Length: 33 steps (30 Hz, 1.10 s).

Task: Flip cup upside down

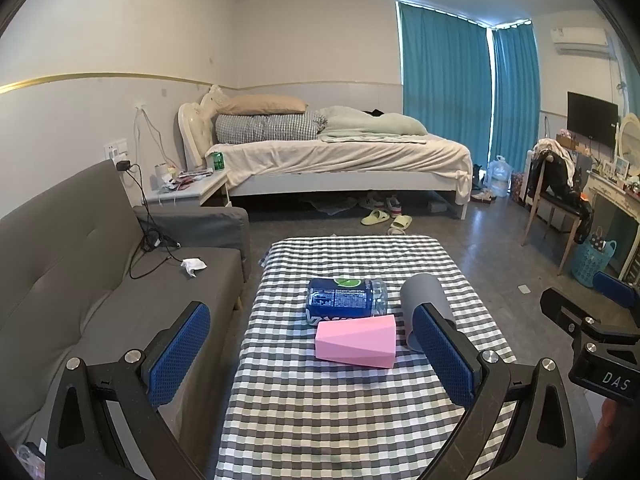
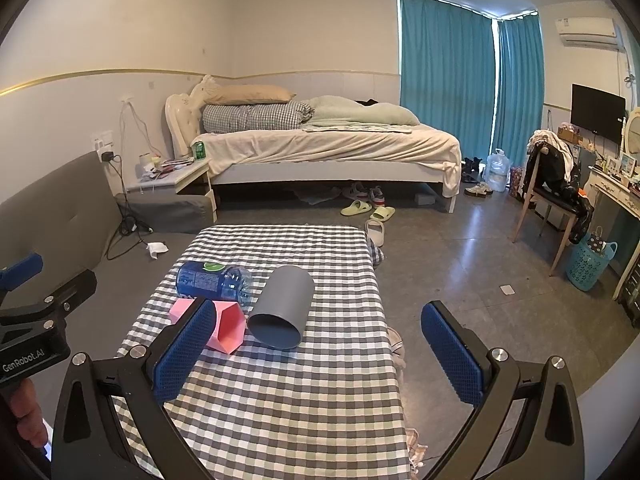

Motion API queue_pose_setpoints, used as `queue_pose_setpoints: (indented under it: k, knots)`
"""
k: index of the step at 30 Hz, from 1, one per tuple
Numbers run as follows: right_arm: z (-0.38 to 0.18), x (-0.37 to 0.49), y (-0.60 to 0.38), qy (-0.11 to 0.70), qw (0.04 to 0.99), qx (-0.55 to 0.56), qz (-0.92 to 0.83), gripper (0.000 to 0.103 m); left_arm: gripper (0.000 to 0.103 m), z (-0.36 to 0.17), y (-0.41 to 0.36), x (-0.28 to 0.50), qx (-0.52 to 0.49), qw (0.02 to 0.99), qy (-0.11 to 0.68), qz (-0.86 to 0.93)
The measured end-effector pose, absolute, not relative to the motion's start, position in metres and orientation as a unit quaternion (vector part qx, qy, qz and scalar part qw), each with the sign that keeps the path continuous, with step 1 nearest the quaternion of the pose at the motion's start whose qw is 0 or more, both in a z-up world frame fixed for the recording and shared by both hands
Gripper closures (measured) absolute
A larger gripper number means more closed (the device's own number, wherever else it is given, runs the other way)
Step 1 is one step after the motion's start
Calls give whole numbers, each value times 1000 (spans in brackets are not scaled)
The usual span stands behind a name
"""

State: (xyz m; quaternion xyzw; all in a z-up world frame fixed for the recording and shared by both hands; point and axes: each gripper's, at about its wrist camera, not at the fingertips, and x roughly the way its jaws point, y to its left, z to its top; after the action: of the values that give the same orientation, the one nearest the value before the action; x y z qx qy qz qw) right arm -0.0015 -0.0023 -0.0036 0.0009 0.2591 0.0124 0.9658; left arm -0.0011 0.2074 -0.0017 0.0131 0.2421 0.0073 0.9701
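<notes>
A grey cup lies on its side on the checked table, its open mouth facing me. In the left wrist view the cup is partly hidden behind my right finger pad. A pink faceted cup lies on its side just left of it, also seen in the left wrist view. My left gripper is open and empty, held above the near table. My right gripper is open and empty, in front of the grey cup.
A blue-labelled water bottle lies on its side behind the pink cup. A grey sofa runs along the table's left. Bare floor lies to the right, with a bed beyond and a chair at the far right.
</notes>
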Motion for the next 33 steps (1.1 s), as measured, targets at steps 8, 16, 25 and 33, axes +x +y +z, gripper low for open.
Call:
queue_pose_setpoints:
  k: [8,16,25,33]
  knots:
    - [-5,-1,-5,261,965,6,17,0,0,-6,206,0,15,970,243,6]
    - [-5,0,-6,263,965,7,19,0,0,-7,205,0,14,970,243,5]
    - [-3,0,-5,262,965,6,23,0,0,-7,205,3,12,970,242,2]
    - [-1,-3,-3,261,965,4,27,0,0,-9,207,4,12,970,242,1]
